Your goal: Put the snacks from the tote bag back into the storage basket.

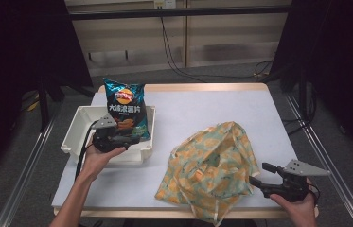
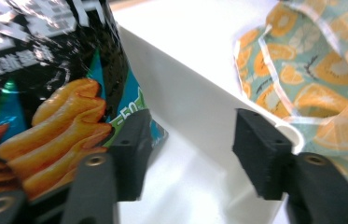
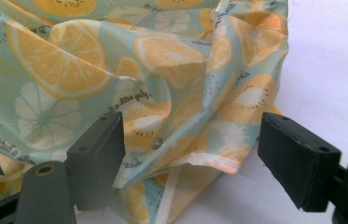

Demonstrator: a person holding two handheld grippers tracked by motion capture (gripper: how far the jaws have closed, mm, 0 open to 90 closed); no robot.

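A dark blue chips bag (image 1: 126, 108) stands upright in a white bin (image 1: 71, 136) at the table's left. My left gripper (image 1: 135, 140) is open at the bag's lower right corner, just inside the bin's near wall. In the left gripper view the bag (image 2: 45, 93) lies against the left jaw, and the bin wall (image 2: 185, 98) runs between the open jaws of the gripper (image 2: 192, 149). A lemon-print fabric bag (image 1: 209, 165) lies crumpled right of centre. My right gripper (image 1: 258, 173) is open at its right edge. A fold of the fabric (image 3: 129, 79) lies between the gripper's (image 3: 195, 154) jaws.
The white table top (image 1: 202, 104) has bare room behind the fabric bag and along its right side. Metal rails run down both sides of the table. The fabric bag (image 2: 321, 84) lies just beyond the bin's wall.
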